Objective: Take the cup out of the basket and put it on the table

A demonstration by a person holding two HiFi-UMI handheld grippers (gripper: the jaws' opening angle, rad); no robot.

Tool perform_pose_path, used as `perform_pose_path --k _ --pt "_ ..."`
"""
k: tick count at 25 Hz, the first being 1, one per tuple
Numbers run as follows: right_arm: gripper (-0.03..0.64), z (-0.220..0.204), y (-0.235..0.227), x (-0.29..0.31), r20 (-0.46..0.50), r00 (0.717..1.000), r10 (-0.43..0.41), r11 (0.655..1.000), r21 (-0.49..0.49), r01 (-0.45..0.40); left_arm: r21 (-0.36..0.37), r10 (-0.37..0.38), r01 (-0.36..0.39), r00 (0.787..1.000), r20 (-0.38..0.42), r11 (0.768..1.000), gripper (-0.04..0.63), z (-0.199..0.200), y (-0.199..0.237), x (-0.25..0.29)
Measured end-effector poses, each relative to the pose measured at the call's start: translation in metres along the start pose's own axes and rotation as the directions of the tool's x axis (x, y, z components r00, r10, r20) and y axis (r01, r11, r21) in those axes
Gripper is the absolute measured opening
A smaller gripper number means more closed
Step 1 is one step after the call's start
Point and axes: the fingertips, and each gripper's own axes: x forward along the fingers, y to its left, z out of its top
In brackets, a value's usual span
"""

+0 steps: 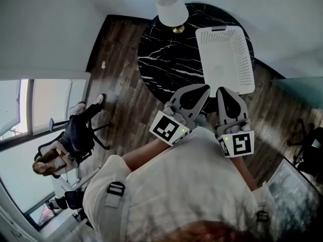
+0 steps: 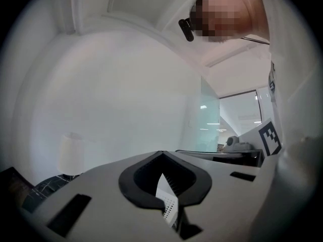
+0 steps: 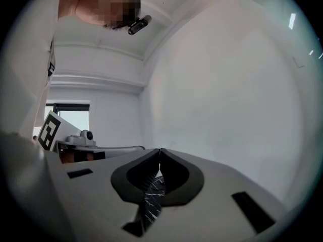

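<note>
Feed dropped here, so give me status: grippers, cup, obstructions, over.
Left gripper shut, empty; right gripper shut, empty; both short of the basket. Cup hard to make out inside. Lamp beside basket, nothing between.

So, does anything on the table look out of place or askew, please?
Only the white basket: it sits at the right edge of the black table, its near corner seemingly overhanging. Nothing looks spilled.

No readable text, label, brand or number on anything in view.
</note>
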Motion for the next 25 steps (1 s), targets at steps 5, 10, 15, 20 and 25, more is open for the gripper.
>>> perform_pose_path --k 5,10,15,20,25 --pt "0.008 -0.02 -0.005 -0.007 -0.039 0.999 -0.025 0.999 0.029 0.026 -0.035 -0.03 0.029 0.999 -0.038 0.999 0.006 -0.021 -0.008 0.001" --pt "0.008 -0.026 -0.008 -0.008 -0.064 0.997 -0.047 0.999 -0.01 0.047 -0.069 -0.082 0.074 0.989 -0.122 0.995 0.006 -0.045 -0.014 0.005" --pt "0.008 -0.032 -0.019 -0.004 -0.076 0.995 -0.071 0.997 -0.047 0.067 -0.048 -0.081 0.074 0.984 -0.157 0.996 0.006 -0.053 -0.006 0.01" --pt "0.008 -0.041 -0.033 0.005 -0.054 0.994 -0.097 0.991 -0.095 0.092 -0.053 -0.054 0.045 0.984 -0.171 0.998 0.006 -0.061 0.011 0.016" --pt "0.008 -0.058 -0.048 0.009 -0.112 0.987 -0.112 0.99 -0.095 0.101 -0.054 -0.058 0.047 0.972 -0.227 0.997 0.006 -0.077 0.021 0.022"
